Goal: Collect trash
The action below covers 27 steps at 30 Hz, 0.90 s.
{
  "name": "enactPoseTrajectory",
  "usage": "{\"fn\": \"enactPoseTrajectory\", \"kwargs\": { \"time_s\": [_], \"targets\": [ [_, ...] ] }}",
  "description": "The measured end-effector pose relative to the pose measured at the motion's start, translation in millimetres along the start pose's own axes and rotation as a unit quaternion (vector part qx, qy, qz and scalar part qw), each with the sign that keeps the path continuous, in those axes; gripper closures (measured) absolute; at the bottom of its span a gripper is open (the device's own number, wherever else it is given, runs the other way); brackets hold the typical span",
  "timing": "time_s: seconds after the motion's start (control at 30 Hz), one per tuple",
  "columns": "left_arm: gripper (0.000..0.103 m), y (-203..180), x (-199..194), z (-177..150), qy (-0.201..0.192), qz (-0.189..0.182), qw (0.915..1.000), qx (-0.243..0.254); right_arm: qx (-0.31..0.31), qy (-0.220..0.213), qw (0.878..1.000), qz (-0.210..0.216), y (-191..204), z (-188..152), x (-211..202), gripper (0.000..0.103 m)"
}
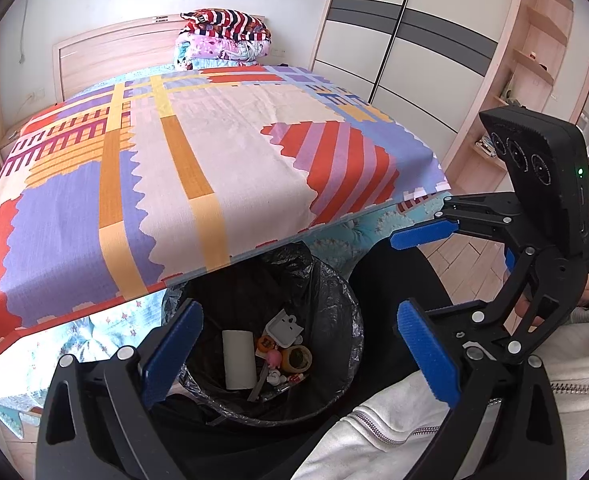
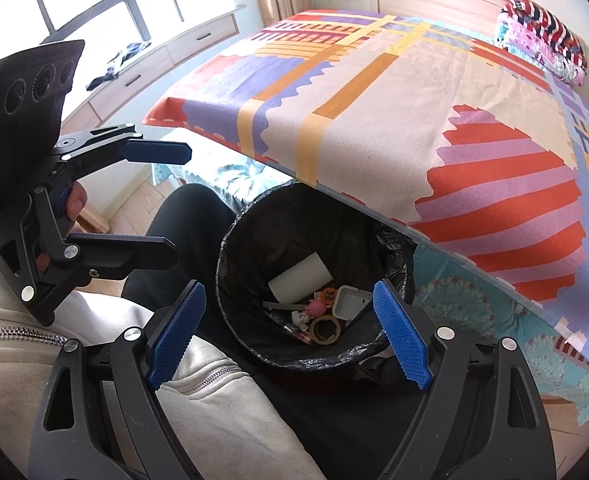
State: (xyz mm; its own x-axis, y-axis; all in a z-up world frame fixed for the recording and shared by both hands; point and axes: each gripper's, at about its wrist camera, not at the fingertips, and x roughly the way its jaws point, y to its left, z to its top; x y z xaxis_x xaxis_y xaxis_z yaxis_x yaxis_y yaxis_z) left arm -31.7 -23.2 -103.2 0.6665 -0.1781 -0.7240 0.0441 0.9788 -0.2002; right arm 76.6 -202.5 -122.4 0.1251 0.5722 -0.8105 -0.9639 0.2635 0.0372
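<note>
While I sit at the foot of the bed (image 1: 222, 152), I hold both tools over the trash bin (image 1: 334, 292), which stands between my legs and touches the edge of the bed cover. My left gripper (image 1: 294, 352) has its blue pads wide apart and holds nothing. My right gripper (image 2: 290, 332) is also spread wide, with nothing between its pads.

The bin has a black plastic bag (image 2: 394, 240) inside. At the bottom lie the collected things: a white paper roll (image 1: 238, 360), a ring of brown tape (image 2: 325, 329), a small white square box (image 2: 348, 302), a little pink toy (image 2: 315, 307) and some smaller bits that I cannot make out. They lie close together and several touch each other. At the head of the bed, folded blankets (image 1: 224, 40) are stacked.
</note>
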Motion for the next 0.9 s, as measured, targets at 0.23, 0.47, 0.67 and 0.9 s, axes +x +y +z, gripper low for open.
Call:
{"fn": "enactPoseTrajectory", "kwargs": {
  "time_s": [0.23, 0.47, 0.67, 0.9],
  "targets": [
    [0.008, 0.9, 0.8, -1.2, 0.000, 0.000, 1.0000, -0.002, -0.001, -0.002, 1.000, 0.001, 1.0, -0.2, -1.7, 0.017],
    [0.008, 1.8, 1.4, -1.9, 0.002, -0.001, 1.0000, -0.006, 0.000, -0.003, 1.000, 0.002, 0.2, 0.0, -2.4, 0.017],
    [0.008, 1.1, 2.0, -2.3, 0.001, -0.001, 1.0000, -0.005, 0.000, -0.004, 1.000, 0.002, 0.1, 0.0, -2.6, 0.017],
    [0.008, 1.0, 2.1, -2.1, 0.000, -0.002, 1.0000, -0.005, 0.000, -0.005, 1.000, 0.003, -0.6, 1.1, -3.4, 0.017]
  ]
}}
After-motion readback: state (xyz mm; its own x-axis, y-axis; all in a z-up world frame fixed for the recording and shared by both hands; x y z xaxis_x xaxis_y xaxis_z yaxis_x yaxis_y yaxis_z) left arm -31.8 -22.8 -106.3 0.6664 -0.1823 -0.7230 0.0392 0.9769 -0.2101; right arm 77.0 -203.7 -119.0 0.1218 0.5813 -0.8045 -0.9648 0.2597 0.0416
